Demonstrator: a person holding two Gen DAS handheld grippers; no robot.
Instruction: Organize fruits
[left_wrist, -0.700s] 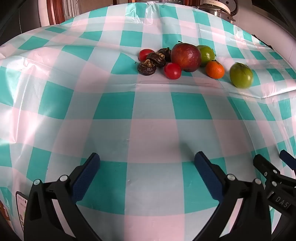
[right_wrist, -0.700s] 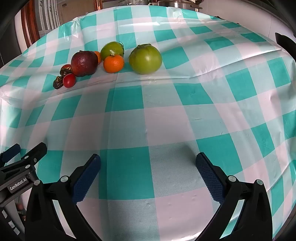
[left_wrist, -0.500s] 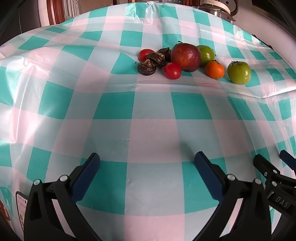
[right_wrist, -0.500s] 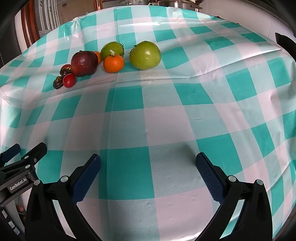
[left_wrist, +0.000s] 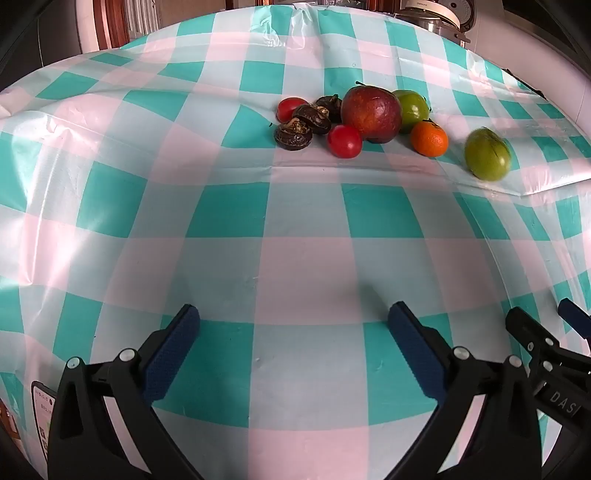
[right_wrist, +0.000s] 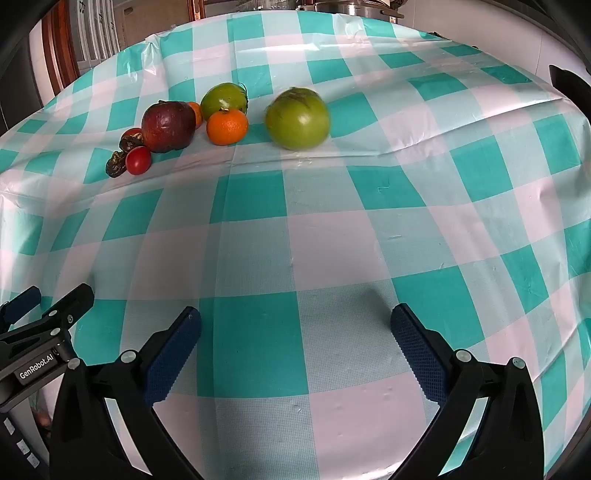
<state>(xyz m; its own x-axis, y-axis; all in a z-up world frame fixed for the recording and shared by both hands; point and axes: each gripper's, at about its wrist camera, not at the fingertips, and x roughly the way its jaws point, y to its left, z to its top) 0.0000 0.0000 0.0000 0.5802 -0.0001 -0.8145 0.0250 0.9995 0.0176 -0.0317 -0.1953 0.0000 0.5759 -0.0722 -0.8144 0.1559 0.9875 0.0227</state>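
Fruits (left_wrist: 371, 113) cluster at the far side of the checked tablecloth (left_wrist: 295, 258).
Left gripper (left_wrist: 291, 347) and right gripper (right_wrist: 295, 347) tilt downward, jaws wide apart and empty; one green fruit (right_wrist: 297, 118) looks blurred, possibly rolling.

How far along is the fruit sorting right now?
Nothing looks sorted yet. The apple, orange, red tomatoes and dark fruits sit bunched together on the tablecloth, the green tomato apart. Both the left tongs and right tongs are open and empty. All grouping remains.
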